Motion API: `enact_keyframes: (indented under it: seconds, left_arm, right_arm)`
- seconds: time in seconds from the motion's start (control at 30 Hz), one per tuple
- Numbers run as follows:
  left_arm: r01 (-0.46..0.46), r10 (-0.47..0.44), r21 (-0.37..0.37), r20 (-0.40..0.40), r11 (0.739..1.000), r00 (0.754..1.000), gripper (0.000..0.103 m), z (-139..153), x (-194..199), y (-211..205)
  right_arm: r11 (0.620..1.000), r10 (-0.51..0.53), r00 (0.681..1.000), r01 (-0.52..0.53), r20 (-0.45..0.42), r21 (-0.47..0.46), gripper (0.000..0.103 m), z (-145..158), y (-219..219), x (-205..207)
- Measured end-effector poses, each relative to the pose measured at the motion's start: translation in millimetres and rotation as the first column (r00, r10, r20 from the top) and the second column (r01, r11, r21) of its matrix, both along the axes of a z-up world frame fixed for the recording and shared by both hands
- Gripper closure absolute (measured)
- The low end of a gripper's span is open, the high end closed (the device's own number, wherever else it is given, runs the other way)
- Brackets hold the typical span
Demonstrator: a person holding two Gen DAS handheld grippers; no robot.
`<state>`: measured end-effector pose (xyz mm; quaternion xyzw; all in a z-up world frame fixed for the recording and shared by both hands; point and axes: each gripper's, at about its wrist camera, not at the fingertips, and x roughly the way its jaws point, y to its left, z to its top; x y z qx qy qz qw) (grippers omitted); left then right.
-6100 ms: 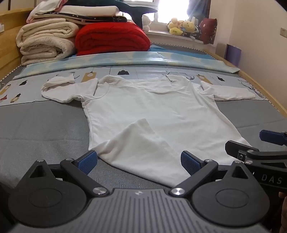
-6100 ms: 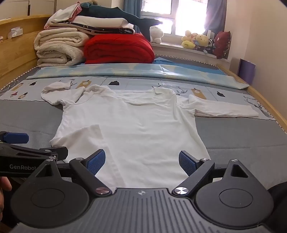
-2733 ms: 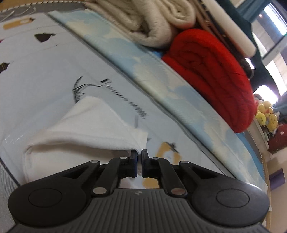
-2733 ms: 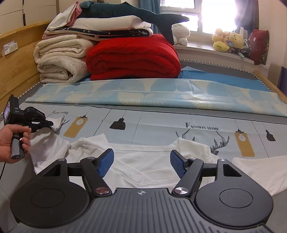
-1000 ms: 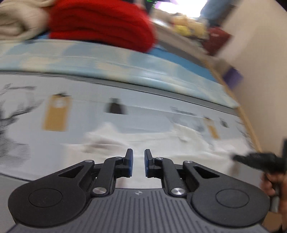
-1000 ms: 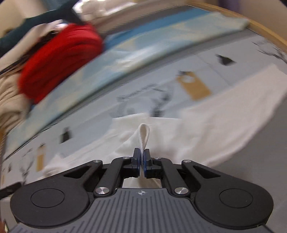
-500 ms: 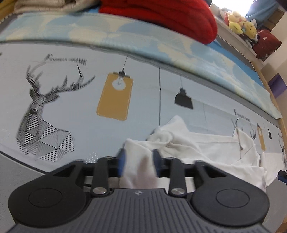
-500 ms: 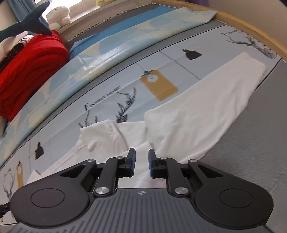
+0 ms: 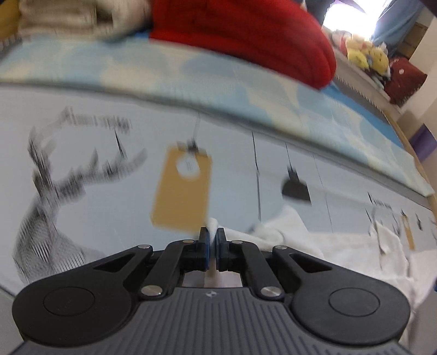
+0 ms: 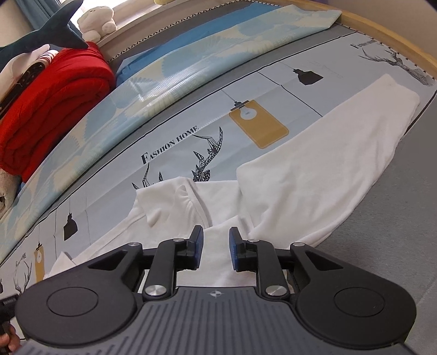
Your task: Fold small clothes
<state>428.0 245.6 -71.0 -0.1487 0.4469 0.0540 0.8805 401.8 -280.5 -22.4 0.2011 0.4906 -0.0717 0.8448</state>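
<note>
The left claw (image 9: pixel 212 240) has its blue-padded jaws pressed together on a thin fold of the white shirt (image 9: pixel 341 245), a sliver of white cloth poking up between the pads. That view is blurred, so nothing finer about the pinch can be made out. To the right of this claw the shirt lies bunched and rumpled on the bed's printed sheet (image 9: pixel 109 204), just past a yellow tag motif (image 9: pixel 181 188) and a smeared deer drawing (image 9: pixel 54 185).

The right claw (image 10: pixel 215 245) has its jaws spread apart, with white fabric of the shirt (image 10: pixel 314 174) lying between and under the pads; whether the pads touch the cloth cannot be told. Just beyond it sit the shirt's collar (image 10: pixel 174 199) and, stretching away to the right, one long sleeve (image 10: pixel 355 139) laid flat, its cuff end near the grey part of the bed cover (image 10: pixel 396 232).

Farther back runs a folded light-blue patterned quilt (image 10: pixel 204 60) across the bed. Behind that a rolled red blanket (image 10: pixel 49 109) rests beside beige folded blankets (image 9: pixel 68 16), with a plush shark (image 10: pixel 54 30) on top and a white plush toy (image 10: pixel 95 19) by the window ledge. Yellow plush toys (image 9: pixel 366 54) sit on the sill in the left view.
</note>
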Motion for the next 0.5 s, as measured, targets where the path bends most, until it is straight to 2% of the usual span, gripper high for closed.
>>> enact_keyframes:
  seconds: [0.07, 0.13, 0.17, 0.2, 0.27, 0.33, 0.5]
  left_arm:
    - [-0.006, 0.005, 0.012, 0.037, 1.0, 0.999, 0.098, 5, 4, 2]
    - [-0.038, 0.037, 0.041, 0.033, 0.998, 0.999, 0.093, 5, 7, 3]
    - [-0.055, 0.054, 0.037, 0.018, 0.998, 0.998, 0.086, 3, 8, 7]
    - [-0.061, 0.061, 0.009, -0.007, 0.998, 0.998, 0.078, 1, 8, 11]
    - [-0.06, 0.057, -0.046, -0.052, 0.997, 0.997, 0.072, -6, 9, 17]
    - [-0.068, 0.061, -0.065, -0.104, 0.996, 0.993, 0.072, -12, 7, 20]
    - [-0.026, 0.013, -0.088, -0.144, 0.996, 0.99, 0.072, -23, -2, 21]
  right_arm:
    - [1.0, 0.002, 1.0, -0.002, 0.006, 0.003, 0.081, -1, 1, 2]
    - [1.0, 0.016, 1.0, -0.017, 0.02, 0.019, 0.081, -2, 2, 6]
    - [0.999, 0.033, 0.999, -0.034, 0.028, 0.028, 0.079, -4, 3, 9]
    - [0.998, 0.057, 0.998, -0.058, 0.036, 0.033, 0.076, -6, 4, 14]
    - [0.993, 0.111, 0.992, -0.112, 0.062, 0.021, 0.062, -11, 6, 25]
    - [0.985, 0.171, 0.982, -0.169, 0.082, -0.02, 0.059, -20, 10, 37]
    - [0.953, 0.294, 0.952, -0.286, 0.085, -0.094, 0.059, -51, 26, 68]
